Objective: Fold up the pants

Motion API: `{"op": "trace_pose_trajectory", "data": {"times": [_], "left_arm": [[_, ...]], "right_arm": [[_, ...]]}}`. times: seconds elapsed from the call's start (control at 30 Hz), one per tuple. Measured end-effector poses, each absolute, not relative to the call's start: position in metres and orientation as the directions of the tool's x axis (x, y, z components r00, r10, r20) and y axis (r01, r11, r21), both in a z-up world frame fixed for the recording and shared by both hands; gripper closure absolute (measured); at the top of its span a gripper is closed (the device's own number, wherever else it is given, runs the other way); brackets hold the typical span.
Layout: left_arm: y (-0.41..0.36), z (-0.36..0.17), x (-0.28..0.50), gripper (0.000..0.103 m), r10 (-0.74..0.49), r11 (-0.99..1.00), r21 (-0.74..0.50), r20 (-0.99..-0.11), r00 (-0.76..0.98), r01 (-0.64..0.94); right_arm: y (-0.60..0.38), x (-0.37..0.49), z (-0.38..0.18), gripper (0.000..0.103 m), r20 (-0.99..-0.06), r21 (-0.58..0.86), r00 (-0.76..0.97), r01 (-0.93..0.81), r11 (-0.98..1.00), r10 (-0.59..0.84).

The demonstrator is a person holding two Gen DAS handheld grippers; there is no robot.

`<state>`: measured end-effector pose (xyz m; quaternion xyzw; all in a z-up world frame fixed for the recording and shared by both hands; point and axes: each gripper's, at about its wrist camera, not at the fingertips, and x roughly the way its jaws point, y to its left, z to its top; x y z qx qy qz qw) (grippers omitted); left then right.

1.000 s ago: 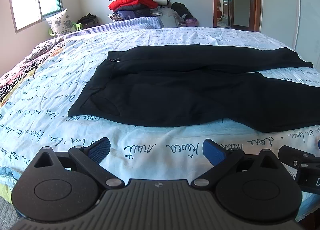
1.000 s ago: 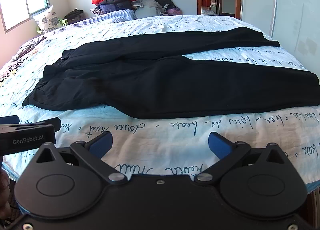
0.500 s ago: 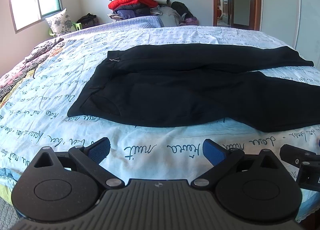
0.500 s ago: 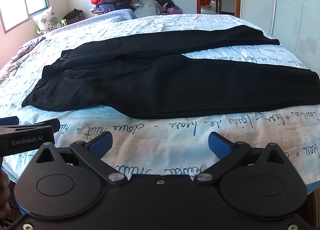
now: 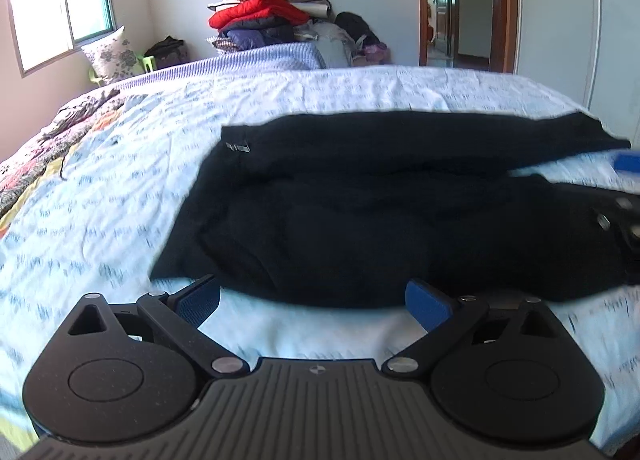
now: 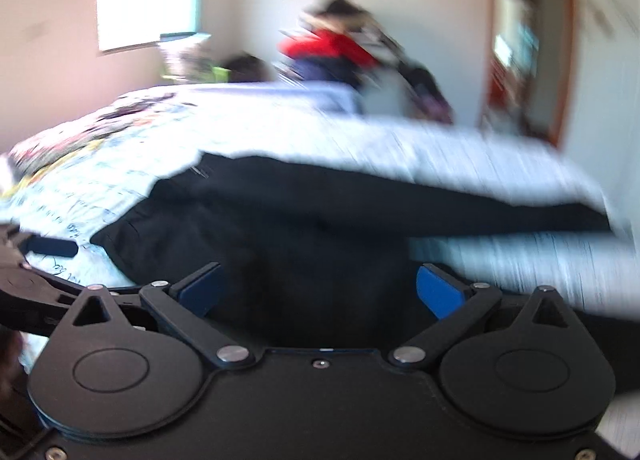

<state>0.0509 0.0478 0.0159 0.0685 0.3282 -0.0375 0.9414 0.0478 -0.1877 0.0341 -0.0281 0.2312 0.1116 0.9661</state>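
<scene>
across the bed lay black pants, waistband at 9 o'clock; left hand-held gripper and right hand-held gripper both hovered released near its hem-side edge.

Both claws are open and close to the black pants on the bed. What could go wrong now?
The open left gripper sits at the near edge of the black fabric pants, so it might pinch the printed white bedsheet too. The open right gripper is over thick folds and might grab only the top layer.
</scene>
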Motion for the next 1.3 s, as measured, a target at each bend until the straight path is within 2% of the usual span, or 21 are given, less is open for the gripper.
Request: {"op": "trace_pose_trajectory", "data": {"times": [0.13,0.2,0.27,0.4,0.6,0.77,0.87,0.9,0.93,1.0,1.17,1.2,1.23,1.27,1.3], "left_arm": [[0.076,0.031,0.086,0.001,-0.073,0.984,0.088,-0.599,0.798,0.156],[0.089,0.034,0.109,0.002,-0.064,0.982,0.102,-0.603,0.795,0.157],[0.1,0.036,0.135,0.002,-0.063,0.981,0.107,-0.617,0.784,0.163],[0.122,0.035,0.189,0.003,-0.073,0.981,0.091,-0.649,0.758,0.172],[0.155,0.037,0.268,0.004,-0.073,0.991,0.037,-0.668,0.74,0.131],[0.165,0.039,0.318,0.005,-0.015,0.997,0.046,-0.685,0.729,0.063],[0.163,0.041,0.326,0.005,-0.025,0.999,0.005,-0.694,0.72,0.039],[0.161,0.041,0.326,0.004,-0.046,0.999,-0.021,-0.697,0.715,0.043],[0.159,0.041,0.325,0.003,-0.057,0.998,-0.037,-0.702,0.71,0.044],[0.15,0.039,0.319,0.003,-0.056,0.998,-0.027,-0.706,0.706,0.053],[0.126,0.036,0.306,0.003,-0.003,0.989,0.107,-0.671,0.741,0.1],[0.122,0.035,0.307,0.003,0.001,0.986,0.123,-0.669,0.743,0.109],[0.119,0.034,0.308,0.003,0.002,0.985,0.13,-0.672,0.741,0.115],[0.118,0.034,0.311,0.003,0.002,0.985,0.127,-0.676,0.737,0.113],[0.119,0.034,0.314,0.003,-0.001,0.988,0.114,-0.68,0.733,0.108]], "right_arm": [[-0.173,0.111,0.052,0.0,-0.368,-0.108,0.865,-0.405,0.908,0.342],[-0.164,0.151,0.055,0.0,-0.36,-0.165,0.844,-0.478,0.863,0.398],[-0.156,0.193,0.054,0.0,-0.398,-0.194,0.811,-0.53,0.825,0.428],[-0.153,0.27,0.037,0.0,-0.493,-0.16,0.716,-0.633,0.758,0.494],[-0.136,0.367,0.01,0.001,-0.618,-0.153,0.61,-0.713,0.685,0.496],[-0.108,0.411,-0.005,0.002,-0.665,-0.065,0.497,-0.782,0.62,0.557],[-0.092,0.43,-0.012,0.002,-0.669,-0.011,0.441,-0.81,0.586,0.598],[-0.088,0.435,-0.013,0.006,-0.672,0.01,0.414,-0.824,0.567,0.614],[-0.086,0.441,-0.014,0.016,-0.678,0.042,0.377,-0.837,0.545,0.631],[-0.083,0.454,-0.018,0.024,-0.7,0.091,0.317,-0.849,0.52,0.64],[-0.089,0.483,-0.034,0.026,-0.727,0.197,0.211,-0.848,0.493,0.653],[-0.088,0.488,-0.038,0.035,-0.726,0.22,0.198,-0.841,0.495,0.659],[-0.087,0.489,-0.04,0.055,-0.725,0.226,0.198,-0.836,0.5,0.659],[-0.086,0.486,-0.039,0.068,-0.719,0.224,0.202,-0.839,0.497,0.665],[-0.087,0.482,-0.035,0.089,-0.706,0.217,0.209,-0.845,0.489,0.676]]}}
